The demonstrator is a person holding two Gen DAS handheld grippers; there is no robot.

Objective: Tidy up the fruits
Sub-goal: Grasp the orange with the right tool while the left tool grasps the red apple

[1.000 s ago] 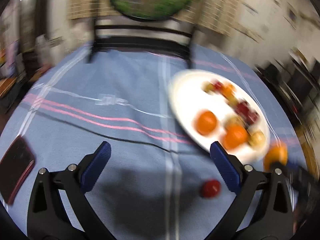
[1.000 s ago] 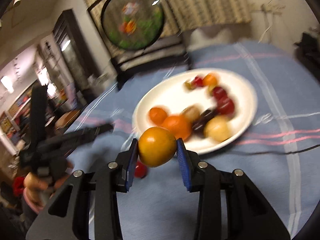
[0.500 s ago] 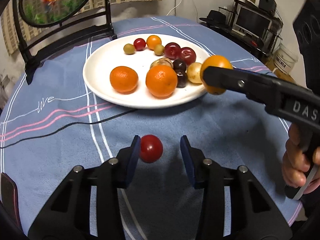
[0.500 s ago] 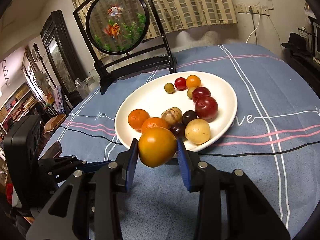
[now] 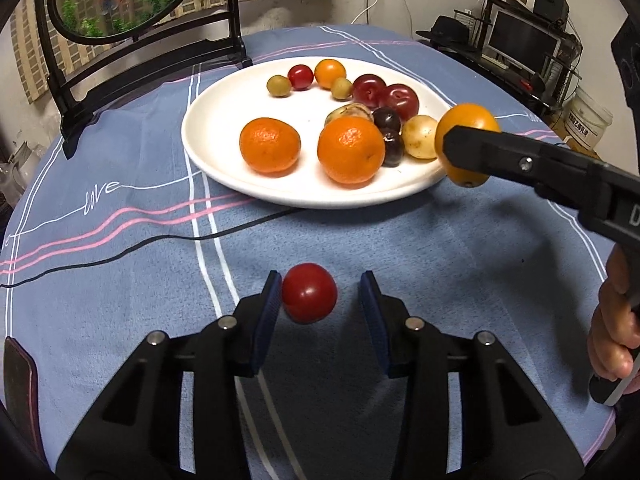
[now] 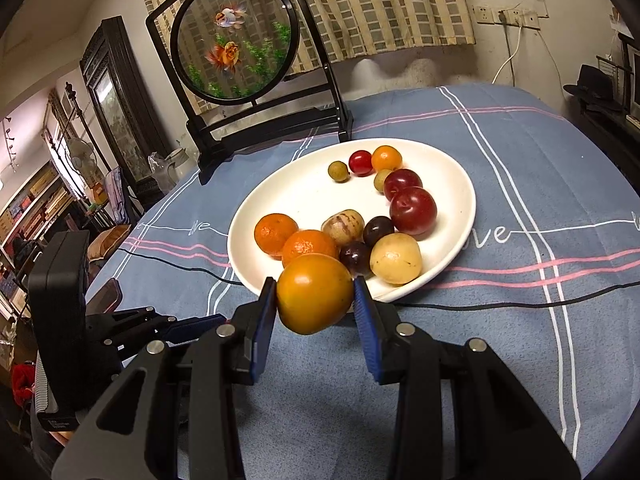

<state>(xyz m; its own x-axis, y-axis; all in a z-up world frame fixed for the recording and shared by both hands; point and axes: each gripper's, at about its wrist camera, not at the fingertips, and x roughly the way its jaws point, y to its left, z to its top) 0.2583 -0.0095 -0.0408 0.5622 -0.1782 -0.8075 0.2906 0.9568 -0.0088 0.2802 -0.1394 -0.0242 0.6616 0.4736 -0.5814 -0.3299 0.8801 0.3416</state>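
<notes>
A small red tomato [image 5: 309,293] lies on the blue tablecloth between the jaws of my left gripper [image 5: 320,286]. The left pad touches it, while a gap remains at the right pad, so the gripper is open around it. My right gripper [image 6: 315,294] is shut on an orange-yellow fruit [image 6: 314,280] and holds it in the air just in front of the white plate [image 6: 304,192]. The left wrist view shows the same fruit [image 5: 468,120] at the plate's [image 5: 224,112] right rim. The plate carries two mandarins, red plums, dark plums and several small fruits.
A round fish-picture screen on a black stand [image 6: 234,36] rises behind the plate. A black cable [image 5: 120,254] crosses the cloth in front of the plate. A dark phone [image 5: 18,380] lies at the left edge. A person's hand [image 5: 612,336] holds the right gripper's handle.
My left gripper swung over to the red tomato, came down, and its jaws narrowed from wide apart to close around it. The right gripper kept still with its fruit.
</notes>
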